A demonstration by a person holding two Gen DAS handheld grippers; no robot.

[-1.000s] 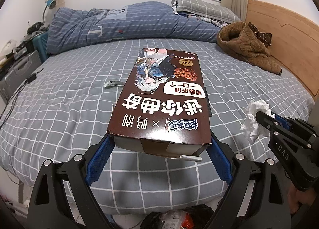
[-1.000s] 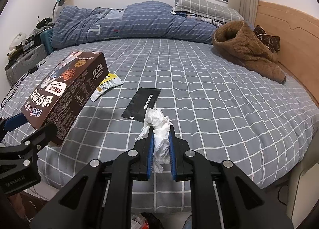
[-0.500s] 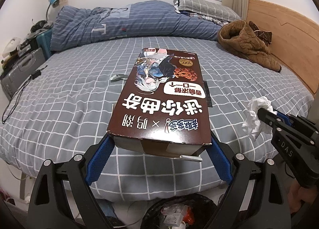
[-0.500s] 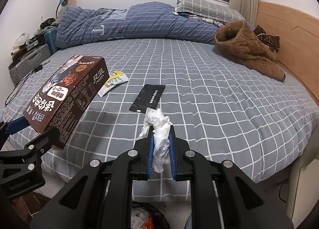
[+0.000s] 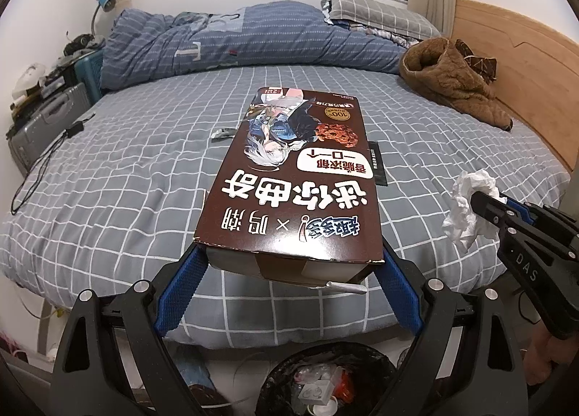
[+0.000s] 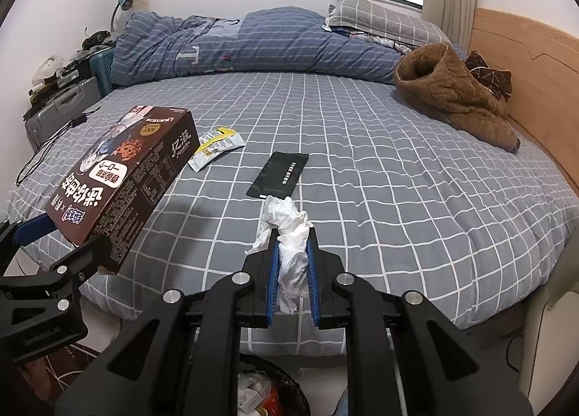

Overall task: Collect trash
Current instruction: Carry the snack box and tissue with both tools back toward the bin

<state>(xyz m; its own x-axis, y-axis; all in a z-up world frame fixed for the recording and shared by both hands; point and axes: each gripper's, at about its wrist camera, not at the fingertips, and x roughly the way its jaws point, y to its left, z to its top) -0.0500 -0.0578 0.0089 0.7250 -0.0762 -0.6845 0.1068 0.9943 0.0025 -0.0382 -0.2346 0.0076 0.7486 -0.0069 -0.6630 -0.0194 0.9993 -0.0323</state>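
My left gripper (image 5: 289,264) is shut on a brown cookie box (image 5: 296,177) and holds it level above the bed's front edge; the box also shows in the right wrist view (image 6: 119,180). My right gripper (image 6: 292,246) is shut on a crumpled white tissue (image 6: 289,235), which also shows in the left wrist view (image 5: 468,206). A black-lined trash bin (image 5: 325,379) with rubbish stands on the floor below both grippers, its rim also in the right wrist view (image 6: 267,390). A black sachet (image 6: 278,175) and a yellow-white wrapper (image 6: 215,146) lie on the bed.
The grey checked bed (image 6: 398,177) fills the view. A rolled blue duvet (image 6: 235,43) and pillow lie at the back, a brown jacket (image 6: 452,97) by the wooden headboard (image 6: 535,75). A grey suitcase (image 6: 61,108) and cable sit at the left.
Both grippers have pulled back from the bed with their loads. The bed edge has receded and the trash bin has come into view below.
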